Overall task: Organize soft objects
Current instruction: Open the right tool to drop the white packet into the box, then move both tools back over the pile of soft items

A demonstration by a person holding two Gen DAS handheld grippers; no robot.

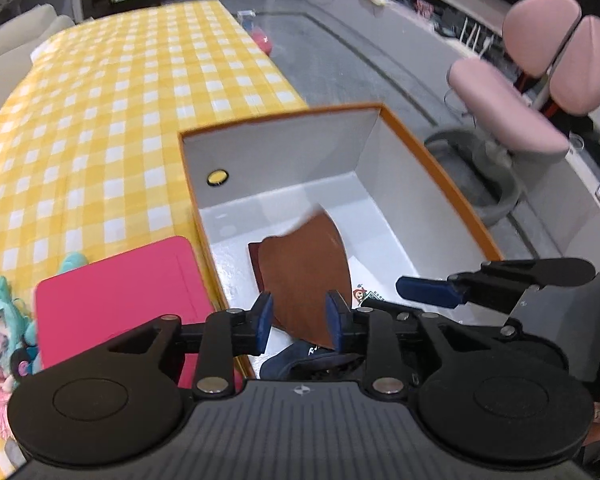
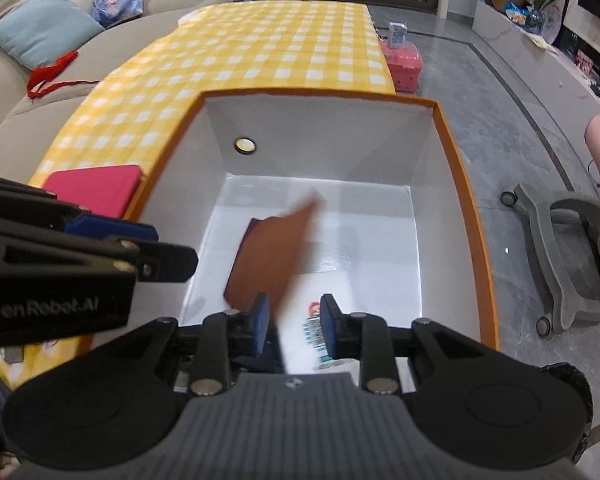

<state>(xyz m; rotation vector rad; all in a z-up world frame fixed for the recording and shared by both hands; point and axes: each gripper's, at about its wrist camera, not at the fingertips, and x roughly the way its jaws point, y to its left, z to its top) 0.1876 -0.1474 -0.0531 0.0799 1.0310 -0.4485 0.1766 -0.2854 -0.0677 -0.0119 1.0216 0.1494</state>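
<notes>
A brown flat sheet (image 1: 304, 272) hangs blurred inside the white box with the orange rim (image 1: 440, 168). My left gripper (image 1: 298, 320) stands open above the box's near end, and the sheet's lower edge lies in the gap between its blue pads. My right gripper (image 2: 294, 322) is open as well. The brown sheet (image 2: 268, 248) shows there with its pale underside running down between the pads, free of the right-hand one. A dark blue fabric piece (image 1: 312, 356) lies in the box below the left gripper. A pink flat pad (image 1: 116, 292) lies on the table beside the box.
The box (image 2: 460, 184) sits at the corner of a yellow checked tablecloth (image 1: 120, 100). A printed card (image 2: 316, 332) lies on its floor. A teal plush toy (image 1: 4, 320) is left of the pink pad (image 2: 96, 188). A pink chair (image 1: 520, 92) stands on the floor to the right.
</notes>
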